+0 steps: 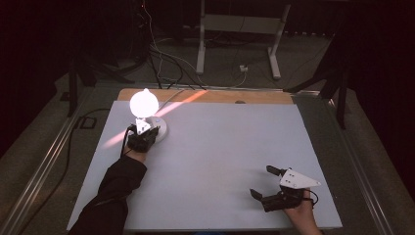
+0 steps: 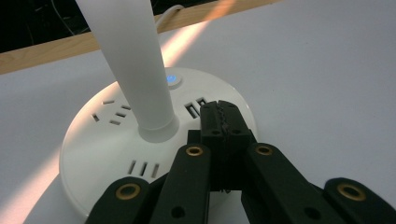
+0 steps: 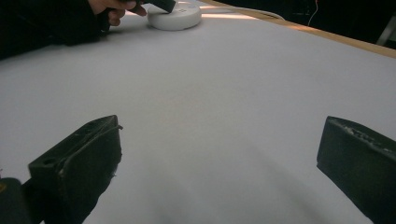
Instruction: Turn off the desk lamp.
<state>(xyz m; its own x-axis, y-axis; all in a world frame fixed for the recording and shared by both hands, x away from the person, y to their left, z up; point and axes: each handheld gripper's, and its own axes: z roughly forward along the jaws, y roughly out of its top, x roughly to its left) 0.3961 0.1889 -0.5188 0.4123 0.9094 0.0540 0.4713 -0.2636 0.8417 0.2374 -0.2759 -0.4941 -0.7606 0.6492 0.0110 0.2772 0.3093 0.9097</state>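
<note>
A white desk lamp with a round flat plastic base (image 2: 116, 135) stands near the far left corner of the pale grey surface (image 1: 220, 161), its bulb head (image 1: 144, 103) lit and glowing bright white. The base carries socket slots on its top and a small round button (image 2: 173, 79) lit blue, just beside the foot of the white stem (image 2: 135, 60) that rises from its middle.

The left tongs (image 2: 223, 117) sit over the near edge of that base, jaws pressed together with nothing between them, tips just beside the stem and close to the blue button. In the high view the left tongs (image 1: 142, 134) touch or nearly touch the base; which one, I cannot tell.

The right tongs (image 1: 262, 183) rest low over the near right part of the surface, well apart from the lamp, jaws spread wide and holding nothing.

A white cable (image 3: 243, 10) leaves the base toward the wooden far edge (image 1: 254, 96).
</note>
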